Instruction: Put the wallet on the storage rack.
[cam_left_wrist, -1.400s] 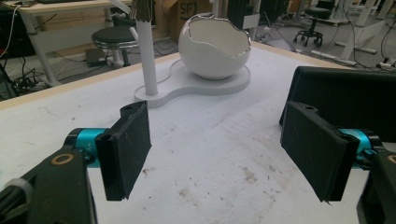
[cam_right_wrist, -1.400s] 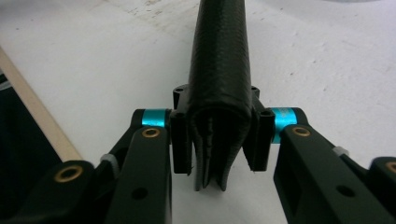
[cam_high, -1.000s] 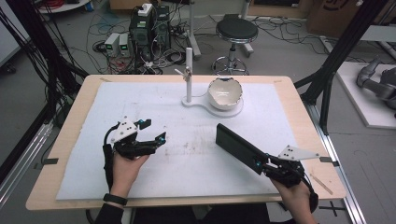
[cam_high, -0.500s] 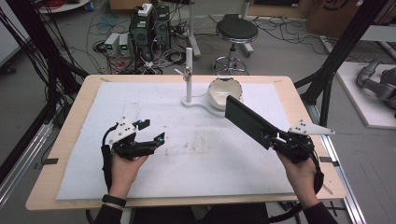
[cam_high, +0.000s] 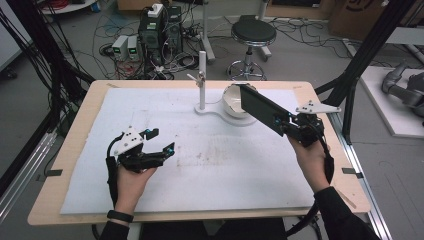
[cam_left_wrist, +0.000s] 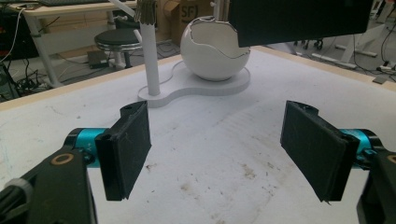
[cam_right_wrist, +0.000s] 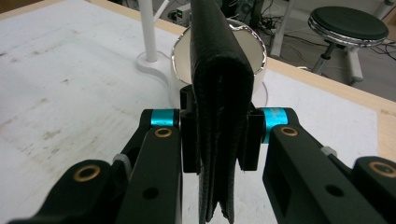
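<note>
Clamping a black wallet (cam_high: 260, 107), right gripper (cam_high: 289, 126) fingers, long axis angled toward white bowl (cam_high: 231, 100), left gripper (cam_high: 161, 141) fingers wide

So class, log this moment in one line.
right gripper: shut on black wallet, beside bowl | left gripper: open, empty

Beyond the wooden bench (cam_high: 75, 125), a grey floor (cam_high: 300, 55) carries tangled cables (cam_high: 100, 35), stacked electronics boxes (cam_high: 160, 27) and a round black stool (cam_high: 253, 32). Black frame posts (cam_high: 370, 45) stand at both sides.
</note>
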